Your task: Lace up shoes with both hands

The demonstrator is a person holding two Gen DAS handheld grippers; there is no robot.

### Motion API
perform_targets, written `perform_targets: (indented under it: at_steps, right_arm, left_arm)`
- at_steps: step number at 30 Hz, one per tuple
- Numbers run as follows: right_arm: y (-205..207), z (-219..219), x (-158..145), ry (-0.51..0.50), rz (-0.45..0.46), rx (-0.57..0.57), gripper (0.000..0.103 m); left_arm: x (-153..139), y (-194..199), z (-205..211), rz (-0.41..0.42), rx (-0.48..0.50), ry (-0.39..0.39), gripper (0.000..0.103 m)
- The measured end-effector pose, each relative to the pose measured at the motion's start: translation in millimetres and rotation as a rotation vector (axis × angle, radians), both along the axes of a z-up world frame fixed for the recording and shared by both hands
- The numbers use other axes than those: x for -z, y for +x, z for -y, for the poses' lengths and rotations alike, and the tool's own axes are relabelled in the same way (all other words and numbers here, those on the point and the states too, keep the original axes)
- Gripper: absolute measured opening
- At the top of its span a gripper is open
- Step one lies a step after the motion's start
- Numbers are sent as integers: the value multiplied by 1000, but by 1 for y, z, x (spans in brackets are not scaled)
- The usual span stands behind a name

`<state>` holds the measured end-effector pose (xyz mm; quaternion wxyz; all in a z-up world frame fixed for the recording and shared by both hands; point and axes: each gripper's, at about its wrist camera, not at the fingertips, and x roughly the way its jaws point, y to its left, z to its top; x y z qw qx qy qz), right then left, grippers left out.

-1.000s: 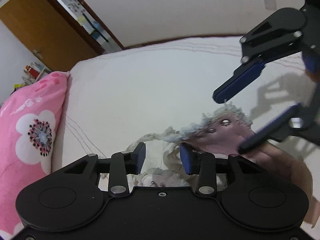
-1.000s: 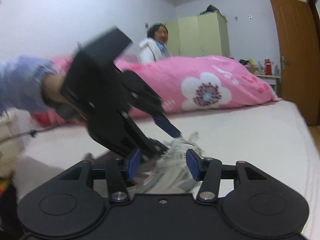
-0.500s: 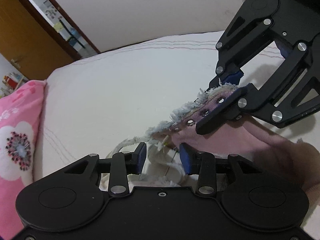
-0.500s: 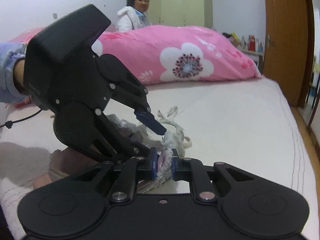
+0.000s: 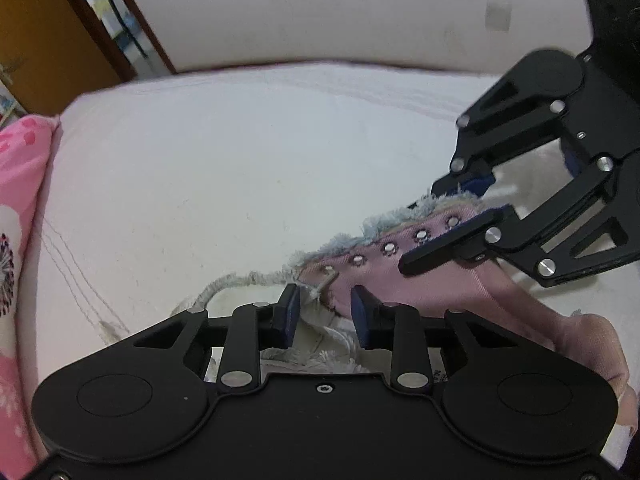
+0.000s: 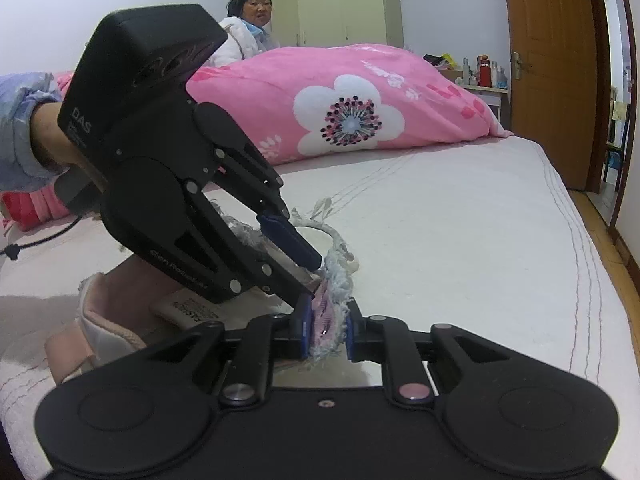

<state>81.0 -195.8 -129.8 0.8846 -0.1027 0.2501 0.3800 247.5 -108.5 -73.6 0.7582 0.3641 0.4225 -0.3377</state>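
Note:
A pink shoe [image 5: 420, 280] with a frayed blue-white edge and a row of metal eyelets lies on the white bed [image 5: 240, 160]. My right gripper [image 5: 418, 230] is clamped on the upper eyelet flap [image 6: 330, 312]; its jaws are opening slightly, but the pads still press the fabric. My left gripper [image 5: 324, 310] points down at the lowest eyelet, and its jaws are closing. The white lace [image 5: 240, 284] end and the flap's edge lie between its fingers, with gaps on both sides. In the right wrist view the left gripper [image 6: 314, 276] sits just beyond the right gripper [image 6: 327, 332].
A pink floral quilt [image 6: 360, 112] lies across the bed's far side, and a person [image 6: 248, 36] sits behind it. A wooden door [image 6: 552, 60] stands at the right, past the mattress edge. A hand in a blue sleeve [image 6: 24, 128] holds the left gripper.
The right gripper, open a second ago, has shut on the shoe's frayed flap. The left gripper has come down toward the lowest eyelet, and its jaws have narrowed around the lace.

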Motion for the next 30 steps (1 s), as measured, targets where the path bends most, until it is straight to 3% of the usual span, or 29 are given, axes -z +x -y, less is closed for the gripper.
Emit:
perform_targets:
  at_steps: [2,4,9,16,25,30]
  right_arm:
    - [0,1,1,5,9,-7,15]
    - [1,2,2,15,11,-13,15]
    - [7,10,6,60,-5,-26,15]
    - [11,16,11,100,-17,-36,16]
    - [11,21,17,128,-10,-39,17]
    - [9,22,19,130,2,-40,17]
  left_arm:
    - [6,1,9,8,6,60,21]
    - [8,0,13,11,1,74,5]
    - [5,-6,13,52,-35,60,2]
    - [-3,16,13,-146,-147,2,3]
    - [5,46,39,-271,-89,222,3]
    - [11,44,54,-282,-45,339,3]
